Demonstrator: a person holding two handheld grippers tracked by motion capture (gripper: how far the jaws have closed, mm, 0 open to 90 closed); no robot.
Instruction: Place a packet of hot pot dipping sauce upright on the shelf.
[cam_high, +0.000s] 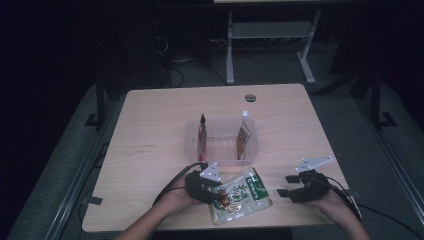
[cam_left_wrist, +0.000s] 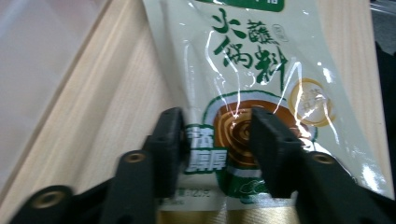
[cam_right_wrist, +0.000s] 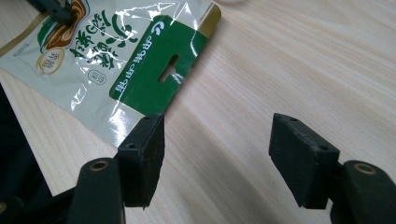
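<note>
A cream and green sauce pouch (cam_high: 246, 194) lies flat on the wooden table (cam_high: 150, 150) near its front edge. My left gripper (cam_high: 220, 192) is down over the pouch's lower left part. In the left gripper view its jaws (cam_left_wrist: 217, 135) stand narrowly apart over the printed face of the pouch (cam_left_wrist: 261, 60), and the pouch still looks flat. My right gripper (cam_high: 285, 186) hovers open to the right of the pouch. In the right gripper view it (cam_right_wrist: 217, 123) has bare table between its fingers, with the pouch's green header (cam_right_wrist: 140, 60) just beyond the left finger.
A clear plastic container (cam_high: 220, 145) sits at mid-table behind the pouch. One sachet (cam_high: 202, 136) stands upright at its left end and another (cam_high: 243, 136) at its right end. Bare wood lies to either side. Table legs and cables stand in the dark beyond the far edge.
</note>
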